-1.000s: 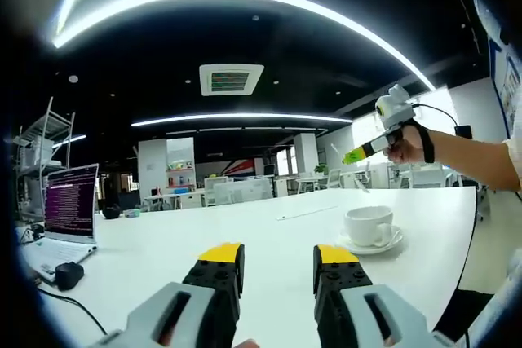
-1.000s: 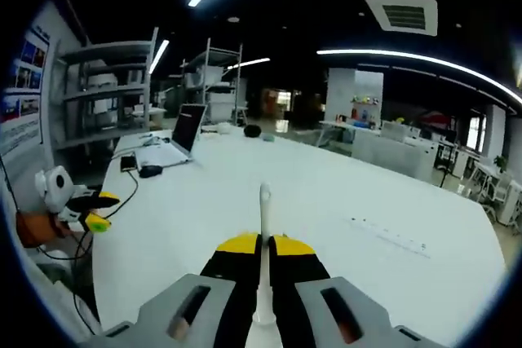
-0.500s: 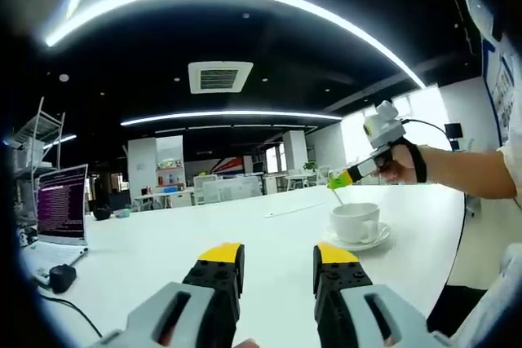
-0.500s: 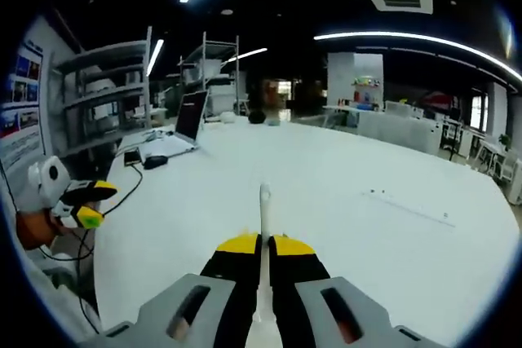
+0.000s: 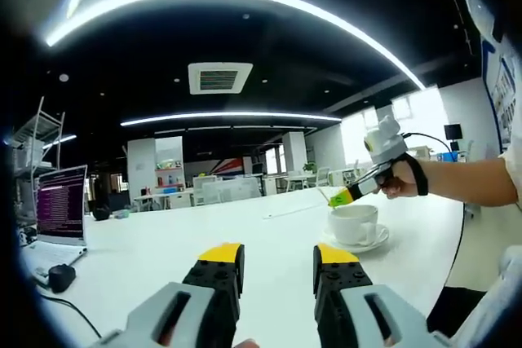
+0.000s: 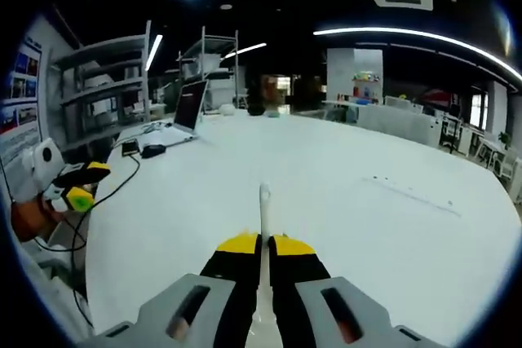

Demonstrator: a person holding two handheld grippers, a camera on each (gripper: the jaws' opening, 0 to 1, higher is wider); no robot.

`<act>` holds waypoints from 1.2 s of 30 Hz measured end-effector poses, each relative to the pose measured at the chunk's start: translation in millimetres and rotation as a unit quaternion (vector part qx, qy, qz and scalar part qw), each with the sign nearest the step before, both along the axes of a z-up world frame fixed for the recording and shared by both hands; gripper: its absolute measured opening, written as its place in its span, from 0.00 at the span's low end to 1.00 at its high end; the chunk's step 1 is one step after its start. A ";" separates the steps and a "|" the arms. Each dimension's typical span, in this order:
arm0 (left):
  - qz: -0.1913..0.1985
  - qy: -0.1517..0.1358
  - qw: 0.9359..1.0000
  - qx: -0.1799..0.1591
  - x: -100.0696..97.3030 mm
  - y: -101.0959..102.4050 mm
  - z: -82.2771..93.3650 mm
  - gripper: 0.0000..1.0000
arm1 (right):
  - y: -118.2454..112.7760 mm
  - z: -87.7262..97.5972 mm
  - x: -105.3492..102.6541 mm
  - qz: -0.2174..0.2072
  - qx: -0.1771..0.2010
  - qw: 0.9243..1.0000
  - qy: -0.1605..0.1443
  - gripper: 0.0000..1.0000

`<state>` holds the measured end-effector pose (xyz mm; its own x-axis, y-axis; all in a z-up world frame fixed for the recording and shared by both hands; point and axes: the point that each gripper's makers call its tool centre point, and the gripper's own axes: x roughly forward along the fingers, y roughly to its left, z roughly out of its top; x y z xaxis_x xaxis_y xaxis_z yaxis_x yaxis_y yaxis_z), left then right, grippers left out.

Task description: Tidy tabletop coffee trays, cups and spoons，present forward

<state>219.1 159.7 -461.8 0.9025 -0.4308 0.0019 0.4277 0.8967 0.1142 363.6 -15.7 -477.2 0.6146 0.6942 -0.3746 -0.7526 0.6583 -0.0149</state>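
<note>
— Where's the thin white spoon?
— Clamped between the right gripper fingers, pointing forward, beside the white ceramic cup.
— The left gripper?
— Fingers apart, empty, above the white bench.

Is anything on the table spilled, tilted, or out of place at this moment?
Nothing stands out. The cup sits upright on its saucer, and the right tongs hold the spoon.
</note>
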 end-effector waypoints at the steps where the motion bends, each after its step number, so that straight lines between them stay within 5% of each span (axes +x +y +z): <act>1: -0.002 0.001 1.000 0.000 -0.5 -0.4 -0.6 0.35 | 0.2 -0.4 0.1 0.001 -0.001 1.000 -0.001 0.06; 25: -0.012 0.008 1.000 0.011 -4.2 -0.8 -4.1 0.36 | 5.6 -4.6 0.9 0.015 -0.006 1.000 -0.020 0.06; 36: -0.012 0.009 1.000 0.014 1.8 0.3 1.9 0.36 | -30.7 32.4 1.8 -0.001 -0.005 0.998 -0.055 0.10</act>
<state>220.8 160.0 -459.9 0.8916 -0.4521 -0.0266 0.4514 0.8825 0.1322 365.4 -46.4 -444.9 0.6536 0.6899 -0.3112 -0.7450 0.6590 -0.1039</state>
